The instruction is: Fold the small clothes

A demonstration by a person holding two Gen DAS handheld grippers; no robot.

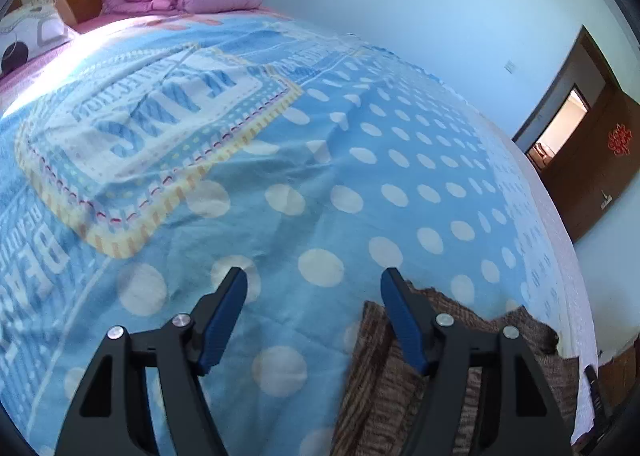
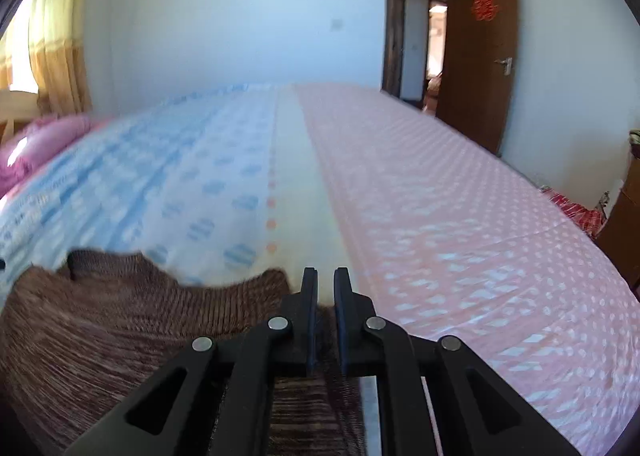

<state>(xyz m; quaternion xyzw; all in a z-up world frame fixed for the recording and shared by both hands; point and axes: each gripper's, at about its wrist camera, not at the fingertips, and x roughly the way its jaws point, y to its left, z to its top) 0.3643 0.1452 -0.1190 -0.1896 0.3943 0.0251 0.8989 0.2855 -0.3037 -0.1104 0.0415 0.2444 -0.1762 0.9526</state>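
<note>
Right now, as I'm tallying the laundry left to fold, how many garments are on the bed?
1: a brown knit garment near the bed's edge, under the right gripper and beside the open left gripper. More could lie outside both views.

A small knitted garment (image 1: 472, 340) in mottled brown with fine ribbed stripes lies on a bed, spread over a blue bedcover with white dots. Seen from the left wrist, it sits at the lower right, its far edge jagged and uneven. Seen from the right wrist, the same brown knit (image 2: 112, 332) fills the lower left, its top edge dipping in a curved hollow between two raised parts
</note>
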